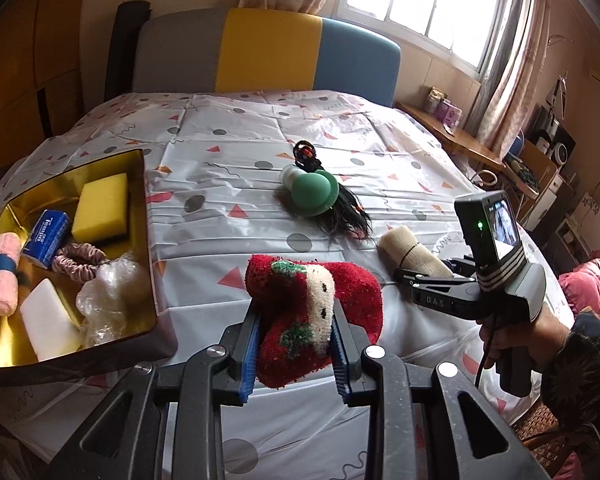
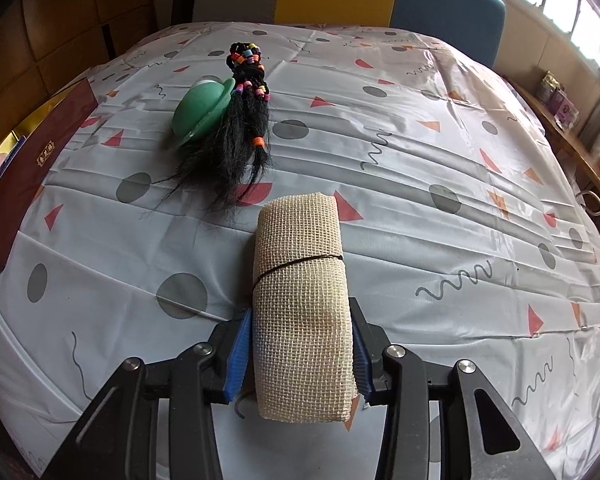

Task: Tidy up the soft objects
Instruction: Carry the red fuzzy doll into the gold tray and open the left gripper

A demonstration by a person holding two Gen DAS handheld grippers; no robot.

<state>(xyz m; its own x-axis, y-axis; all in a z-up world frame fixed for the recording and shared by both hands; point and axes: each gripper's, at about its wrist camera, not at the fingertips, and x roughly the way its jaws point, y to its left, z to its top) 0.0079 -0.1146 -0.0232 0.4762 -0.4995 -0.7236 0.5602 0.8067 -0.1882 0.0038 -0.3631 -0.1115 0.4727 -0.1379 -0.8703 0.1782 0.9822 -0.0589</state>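
Left wrist view: red sock [image 1: 320, 316], fuzzy, with a cream and green patch, pinched between the blue pads of the left gripper [image 1: 296, 354]; jaws narrow, pressed into the pile on both sides. Sock sits near the bed's near edge; whether it is clear of the sheet [image 1: 260, 152] I cannot tell.

Box [image 1: 148, 240], gold inside, lies on the sheet by the bed's left edge, just left of the sock. In it: yellow sponge [image 1: 102, 210] toward the far wall, blue tissue pack [image 1: 46, 238] beside it, pink roll [image 1: 4, 276] at the left, pink scrunchie [image 1: 82, 264] in the middle, white block [image 1: 48, 322] and crumpled clear plastic [image 1: 108, 300] at the near side.

Right wrist view: mesh roll [image 2: 302, 308], beige, bound round with a thin dark band, lies lengthwise between the pads of the right gripper [image 2: 300, 356]; both pads touch its sides, jaws part closed, holding it. Roll rests near the bed's near edge, toward the right side.

Green hat [image 2: 198, 110] lies near the middle of the bed, touching a black hairpiece [image 2: 240, 140] with coloured beads on its right. Both well apart from the roll's far end, though stray hairs reach close.

Headboard [image 1: 268, 52] at the far edge, grey, yellow and blue panels. A hand [image 1: 512, 340] with a patterned sleeve grips the right gripper's handle.
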